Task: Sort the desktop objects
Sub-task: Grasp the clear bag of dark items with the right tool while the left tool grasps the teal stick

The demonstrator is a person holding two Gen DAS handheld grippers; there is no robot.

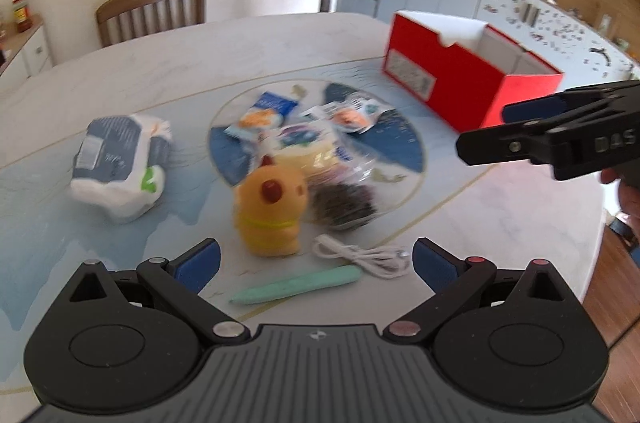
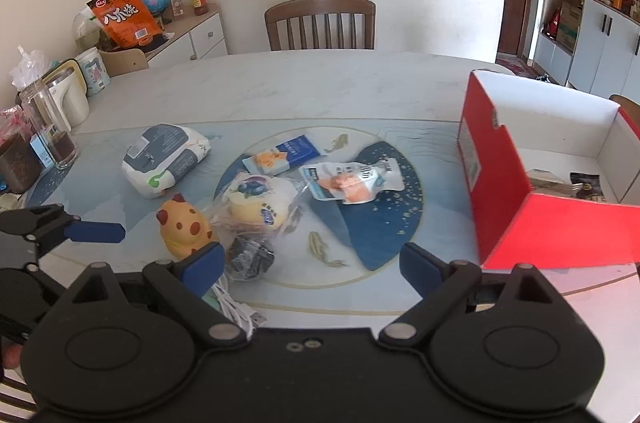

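Observation:
My left gripper hovers open and holds nothing, just short of a yellow squishy toy, a white cable and a mint green pen. Behind the toy lie a bagged bun, a dark wrapped item and two snack packets. To the left sits a tissue pack. My right gripper is open and empty too, over the table's near edge, left of the open red box. A dark packet lies inside the box.
The round marble table has a wooden chair at its far side. Jars, a white jug and cups crowd its left edge. Beyond the box stand cabinets and shelves. Wooden floor shows at the right.

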